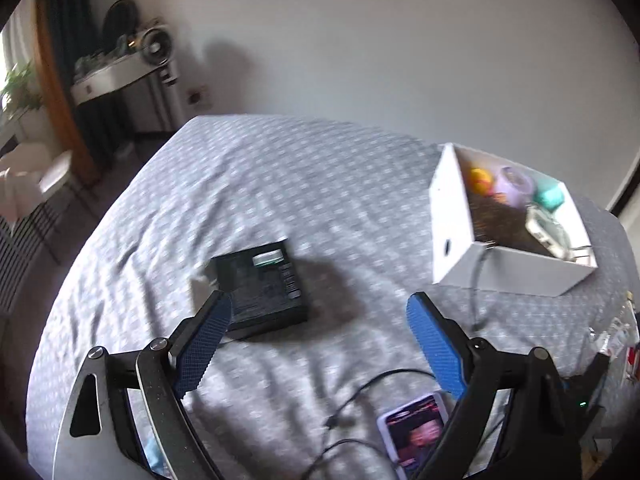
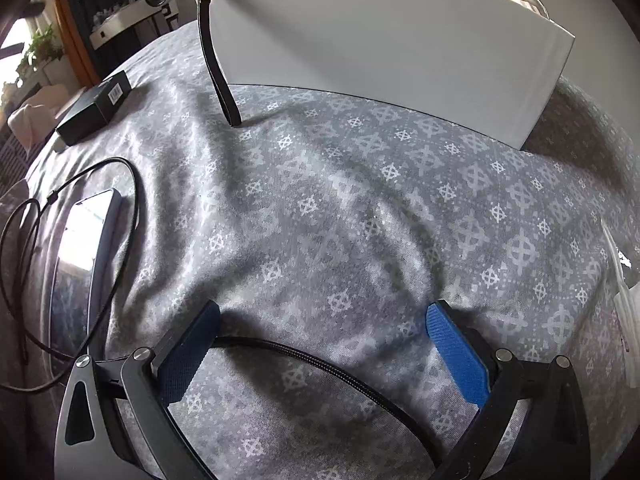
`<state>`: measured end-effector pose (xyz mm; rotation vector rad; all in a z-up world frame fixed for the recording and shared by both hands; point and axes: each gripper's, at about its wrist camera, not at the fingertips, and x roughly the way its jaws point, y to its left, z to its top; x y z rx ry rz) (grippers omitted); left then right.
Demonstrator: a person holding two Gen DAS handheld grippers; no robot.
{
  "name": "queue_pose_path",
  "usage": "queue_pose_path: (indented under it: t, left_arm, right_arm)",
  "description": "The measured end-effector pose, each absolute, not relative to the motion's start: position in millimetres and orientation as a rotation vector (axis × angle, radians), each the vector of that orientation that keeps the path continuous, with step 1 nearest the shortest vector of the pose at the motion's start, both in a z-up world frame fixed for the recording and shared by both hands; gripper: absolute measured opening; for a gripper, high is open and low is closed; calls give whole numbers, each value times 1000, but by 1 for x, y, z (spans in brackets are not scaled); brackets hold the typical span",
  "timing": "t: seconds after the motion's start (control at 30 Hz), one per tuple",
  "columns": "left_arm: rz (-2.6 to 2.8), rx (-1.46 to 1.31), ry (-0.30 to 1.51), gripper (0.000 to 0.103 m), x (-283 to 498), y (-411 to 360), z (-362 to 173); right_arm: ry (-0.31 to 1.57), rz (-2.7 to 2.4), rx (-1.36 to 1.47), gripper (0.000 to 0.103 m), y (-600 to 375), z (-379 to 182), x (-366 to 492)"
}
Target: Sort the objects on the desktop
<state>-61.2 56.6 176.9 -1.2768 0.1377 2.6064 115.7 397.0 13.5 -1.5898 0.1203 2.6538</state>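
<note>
Grey patterned cloth [image 1: 304,184] over one table, white wall behind, a side shelf with a small fan [image 1: 154,45] at far left.

Left wrist view:
- One left gripper [image 1: 318,312], two blue-padded fingers [image 1: 434,344] spread wide, nothing between them, hovering above the cloth.
- One black box [image 1: 264,290], flat on the cloth, just beyond and beside the left-hand fingertip; touching or apart cannot be told through the blur.
- One white box [image 1: 452,220], open-topped, right of centre, well apart from the black box. Inside, counted: one yellow-orange item [image 1: 480,179], one lilac round item [image 1: 514,186], one teal item [image 1: 550,196], one pale clear item [image 1: 544,228] nearer the front wall; further contents too blurred to count.
- One phone [image 1: 416,432], screen lit, face up near the lower edge, partly behind the right-hand finger.
- One thin black cable [image 1: 360,396] looping beside the phone.
- Blurred small items at the right margin, not countable.

Right wrist view:
- One right gripper [image 2: 322,320], two fingers parted wide, tips low over the cloth, no thing clamped; one black braided cable [image 2: 320,364] running across the gap behind the tips, untouched by the pads as far as visible.
- Same white box [image 2: 380,40], near wall filling the top; one black zip strap [image 2: 218,68] hanging over its left corner down to the cloth.
- Same black box [image 2: 94,110] at upper left, barcode label on its end.
- Same phone [image 2: 86,232] at left, ringed by loops of thin cable [image 2: 132,208].
</note>
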Motion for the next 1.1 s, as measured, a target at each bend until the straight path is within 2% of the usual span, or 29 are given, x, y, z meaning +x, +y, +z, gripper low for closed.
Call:
queue_pose_path:
  t: [0.17, 0.33, 0.5, 0.57, 0.93, 1.0, 1.03, 1.07, 1.1]
  left_arm:
    - [2639, -1484, -78, 90, -81, -30, 115]
    - [2564, -1412, -372, 90, -87, -57, 86]
    - [2550, -1403, -266, 90, -113, -34, 79]
    - [2579, -1409, -282, 90, -122, -34, 74]
    - [2601, -1516, -732, 89, -143, -91, 27]
    - [2601, -1522, -710, 84, -149, -90, 22]
    - [2608, -1516, -672, 73, -152, -87, 22]
    - [2603, -1516, -642, 58, -156, -84, 20]
    - [2597, -1531, -615, 49, -159, -81, 18]
  right_arm:
    - [104, 2640, -1596, 103, 396, 12, 114]
    - [88, 2631, -1599, 103, 394, 12, 113]
    - [85, 2630, -1598, 103, 395, 12, 112]
    - [85, 2631, -1597, 103, 396, 12, 113]
    - [86, 2631, -1597, 103, 395, 12, 112]
    - [86, 2631, -1597, 103, 395, 12, 112]
    - [86, 2631, -1598, 103, 395, 12, 113]
    - [86, 2631, -1598, 103, 395, 12, 113]
    - [86, 2631, -1597, 103, 395, 12, 113]
